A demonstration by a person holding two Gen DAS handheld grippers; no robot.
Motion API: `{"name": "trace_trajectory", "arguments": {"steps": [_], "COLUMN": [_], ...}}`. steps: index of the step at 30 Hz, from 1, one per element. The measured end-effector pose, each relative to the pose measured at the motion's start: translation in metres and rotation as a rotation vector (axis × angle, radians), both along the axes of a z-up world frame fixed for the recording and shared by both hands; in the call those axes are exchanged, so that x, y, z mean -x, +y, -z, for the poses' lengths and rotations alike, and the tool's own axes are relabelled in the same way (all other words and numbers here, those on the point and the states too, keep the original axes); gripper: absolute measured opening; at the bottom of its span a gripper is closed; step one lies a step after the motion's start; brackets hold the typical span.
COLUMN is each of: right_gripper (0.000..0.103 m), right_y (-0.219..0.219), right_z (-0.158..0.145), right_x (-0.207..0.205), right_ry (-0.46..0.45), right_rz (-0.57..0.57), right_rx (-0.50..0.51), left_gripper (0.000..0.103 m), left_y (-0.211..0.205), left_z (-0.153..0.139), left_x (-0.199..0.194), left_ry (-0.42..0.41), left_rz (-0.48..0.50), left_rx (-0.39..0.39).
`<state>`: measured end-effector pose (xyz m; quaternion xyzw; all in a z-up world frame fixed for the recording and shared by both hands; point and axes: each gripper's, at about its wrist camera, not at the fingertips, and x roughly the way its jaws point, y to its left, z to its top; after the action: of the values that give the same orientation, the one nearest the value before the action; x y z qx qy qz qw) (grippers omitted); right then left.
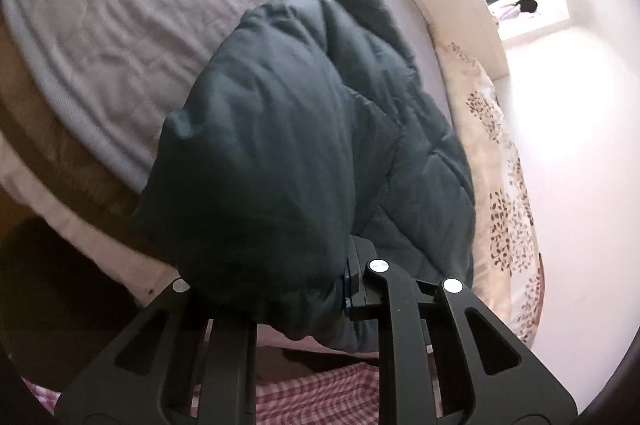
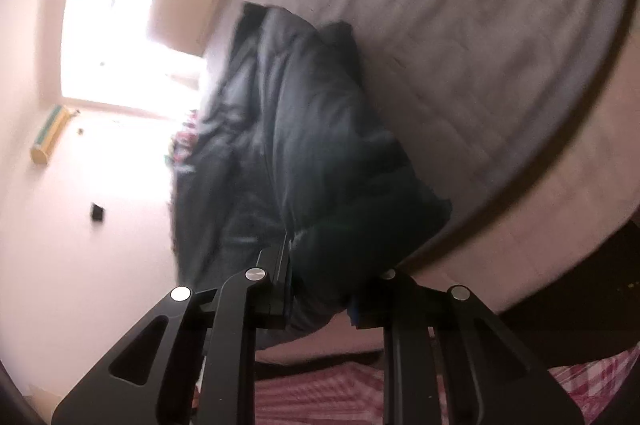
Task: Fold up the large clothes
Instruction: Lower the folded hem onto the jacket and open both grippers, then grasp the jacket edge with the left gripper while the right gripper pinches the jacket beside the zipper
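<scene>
Left tool (image 1: 304,289) clamping dark quilted jacket (image 1: 304,129), grey bedspread (image 1: 120,9) beyond

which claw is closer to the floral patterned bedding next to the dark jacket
Left. The left claw grips the dark jacket beside the floral bedding, which lies close on its right. The right claw grips the jacket's other near corner; its view shows no floral bedding.
</scene>
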<state>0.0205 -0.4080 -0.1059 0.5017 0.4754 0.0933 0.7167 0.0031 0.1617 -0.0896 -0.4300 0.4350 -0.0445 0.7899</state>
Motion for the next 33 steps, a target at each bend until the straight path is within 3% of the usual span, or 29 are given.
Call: {"name": "trace_trajectory", "arguments": {"steps": [8,10,12,13,16,18,20,26,31,33], "right_gripper": [0.024,0.036,0.061,0.064,0.067,0.07,0.073,0.08,0.08,0.07], "right_y": [0.003,0.006,0.002,-0.001,-0.009,-0.013,-0.01,0.03,0.074,0.097], "right_z": [-0.011,-0.01,-0.013,-0.014,-0.03,-0.041,-0.057,-0.091,-0.106,-0.112], "right_x": [-0.001,-0.003,0.0,0.004,0.016,0.024,0.03,0.029,0.015,0.008], "right_ry": [-0.019,0.026,0.073,0.077,0.061,0.036,0.005,-0.127,-0.223,-0.268], "right_rz": [-0.053,-0.053,-0.017,-0.001,0.027,0.041,0.043,-0.044,-0.194,-0.264], "right_rx": [0.098,0.13,0.155,0.167,0.203,0.246,0.326,0.496,0.606,0.652], "left_gripper": [0.021,0.027,0.035,0.04,0.056,0.062,0.072,0.077,0.078,0.079], "left_y": [-0.001,-0.002,-0.006,-0.009,-0.014,-0.02,-0.027,-0.035,-0.036,-0.037], "left_z": [-0.004,-0.005,-0.009,-0.013,-0.017,-0.02,-0.023,-0.029,-0.029,-0.029], "left_x": [0.005,0.006,0.008,0.007,0.005,0.005,0.003,0.002,0.009,0.008], "left_ry": [-0.004,0.008,0.011,0.012,0.017,0.011,0.009,0.005,0.007,0.008], "left_rz": [0.018,0.016,0.017,0.021,0.039,0.046,0.068,0.095,0.093,0.09], "left_rx": [-0.037,-0.083,-0.148,-0.189,-0.264,-0.306,-0.345,-0.416,-0.446,-0.455]}}
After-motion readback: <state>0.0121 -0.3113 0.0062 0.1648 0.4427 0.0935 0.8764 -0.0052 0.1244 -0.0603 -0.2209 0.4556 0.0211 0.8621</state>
